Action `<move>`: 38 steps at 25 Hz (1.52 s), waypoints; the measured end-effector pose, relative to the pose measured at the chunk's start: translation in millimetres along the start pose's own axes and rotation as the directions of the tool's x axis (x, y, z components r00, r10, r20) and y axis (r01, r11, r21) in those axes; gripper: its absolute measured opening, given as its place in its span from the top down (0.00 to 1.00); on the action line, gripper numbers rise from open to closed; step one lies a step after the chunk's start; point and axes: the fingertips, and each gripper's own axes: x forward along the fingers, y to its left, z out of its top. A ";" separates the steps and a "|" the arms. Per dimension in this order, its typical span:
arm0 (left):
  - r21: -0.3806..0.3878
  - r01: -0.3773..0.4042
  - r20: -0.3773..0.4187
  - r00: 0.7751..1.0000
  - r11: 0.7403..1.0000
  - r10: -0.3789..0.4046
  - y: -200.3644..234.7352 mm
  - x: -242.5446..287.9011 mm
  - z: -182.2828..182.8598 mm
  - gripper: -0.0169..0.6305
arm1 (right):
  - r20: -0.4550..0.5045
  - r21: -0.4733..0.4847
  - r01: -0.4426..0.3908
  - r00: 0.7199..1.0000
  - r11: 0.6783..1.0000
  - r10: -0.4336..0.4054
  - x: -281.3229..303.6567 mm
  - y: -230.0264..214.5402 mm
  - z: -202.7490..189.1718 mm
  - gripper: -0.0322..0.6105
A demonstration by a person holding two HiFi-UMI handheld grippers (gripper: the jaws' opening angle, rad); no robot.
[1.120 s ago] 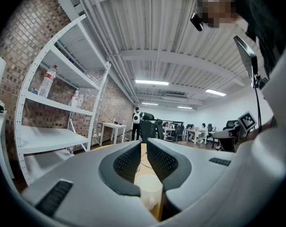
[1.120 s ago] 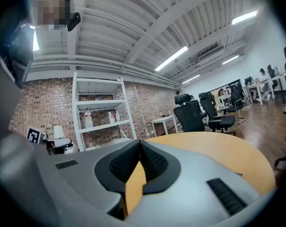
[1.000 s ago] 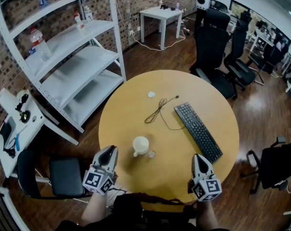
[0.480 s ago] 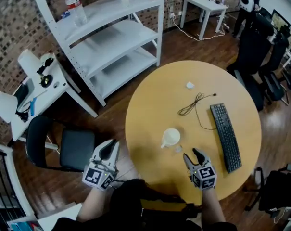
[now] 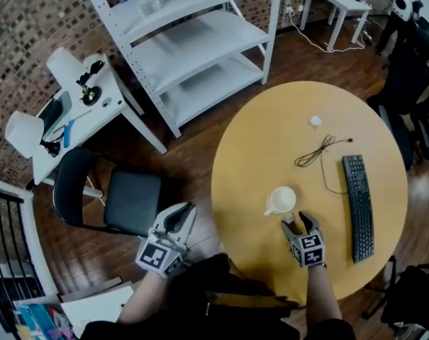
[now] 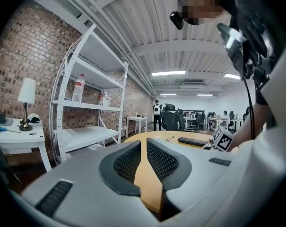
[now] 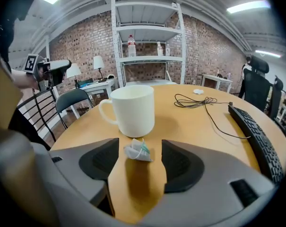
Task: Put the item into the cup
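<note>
A white cup stands upright on the round wooden table, its handle to the left. In the right gripper view the cup is just beyond the jaws. A small crumpled packet with a green mark lies on the table in front of it. My right gripper is opening, with the packet between its jaws and neither pad touching it. My left gripper hangs off the table's left edge, shut and holding nothing.
A black keyboard lies to the right and a thin black cable beyond the cup. A small white scrap sits farther back. A black chair, a white shelf unit and a side table stand left of the table.
My right gripper has moved forward from the table's near edge up to the cup, and its jaws have opened around the packet. The left gripper has stayed off the table's left side.
</note>
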 end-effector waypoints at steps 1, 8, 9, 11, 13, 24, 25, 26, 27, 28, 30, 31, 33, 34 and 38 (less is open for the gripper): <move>-0.004 0.001 0.001 1.000 1.000 -0.001 0.8 -0.9 -0.8 0.92 | -0.007 0.003 -0.001 1.000 1.000 0.002 2.8 -0.5 0.1 0.50; 0.044 0.008 -0.020 1.000 0.999 -0.007 5.2 -12.2 -7.4 0.92 | -0.060 0.005 0.063 0.996 0.998 -0.063 16.0 4.9 -3.5 0.56; 0.041 0.013 -0.028 1.000 0.999 -0.012 4.1 -12.2 -9.8 0.92 | -0.062 0.005 0.071 0.996 0.997 -0.071 14.3 5.6 -3.8 0.66; 0.047 0.025 -0.034 0.999 0.999 -0.023 2.3 -9.7 -12.9 0.92 | -0.058 0.005 0.077 0.995 0.997 -0.077 9.3 7.4 -4.2 0.70; 0.053 0.036 -0.030 0.999 0.998 -0.034 -0.8 -4.6 -11.7 0.92 | -0.034 0.021 0.083 0.996 0.996 -0.082 2.6 7.4 -1.8 0.71; 0.046 0.107 0.004 0.994 0.993 -0.107 -19.6 29.7 -3.9 0.92 | 0.228 0.071 0.114 0.965 0.991 -0.128 -58.2 -9.1 92.4 0.71; 0.060 0.117 0.007 0.993 0.991 -0.117 -22.1 33.3 -3.8 0.92 | 0.251 0.048 0.108 0.961 0.993 -0.117 -63.1 -7.6 104.6 0.71; 0.066 0.127 0.013 0.992 0.990 -0.128 -24.7 36.8 -2.8 0.92 | 0.269 0.028 0.105 0.957 0.994 -0.108 -67.5 -6.7 116.1 0.71; 0.065 0.135 0.022 0.990 0.989 -0.136 -27.7 39.8 -0.2 0.92 | 0.286 0.014 0.102 0.953 0.995 -0.102 -71.5 -6.4 127.1 0.71; 0.060 0.139 0.031 0.990 0.988 -0.141 -30.5 41.8 3.1 0.92 | 0.304 0.005 0.098 0.948 0.995 -0.095 -74.7 -6.2 137.6 0.71; 0.061 0.139 0.041 0.989 0.988 -0.141 -33.0 42.8 6.1 0.92 | 0.336 -0.005 0.078 0.939 0.997 -0.072 -77.6 -4.4 155.9 0.71; 0.068 0.136 0.042 0.989 0.988 -0.139 -32.2 42.0 5.6 0.92 | 0.348 -0.010 0.069 0.936 0.998 -0.061 -77.0 -2.9 163.0 0.71; 0.070 0.127 0.042 0.991 0.989 -0.130 -28.2 38.7 3.4 0.92 | 0.358 -0.015 0.058 0.932 0.998 -0.049 -72.2 0.2 171.8 0.71; 0.065 0.121 0.042 0.991 0.991 -0.124 -24.9 36.4 2.0 0.92 | 0.358 -0.013 0.057 0.932 0.998 -0.049 -68.5 1.7 173.5 0.71; 0.050 0.088 0.037 0.995 0.995 -0.090 -11.0 26.4 -1.6 0.92 | 0.337 -0.001 0.064 0.940 0.998 -0.060 -53.9 4.3 169.2 0.70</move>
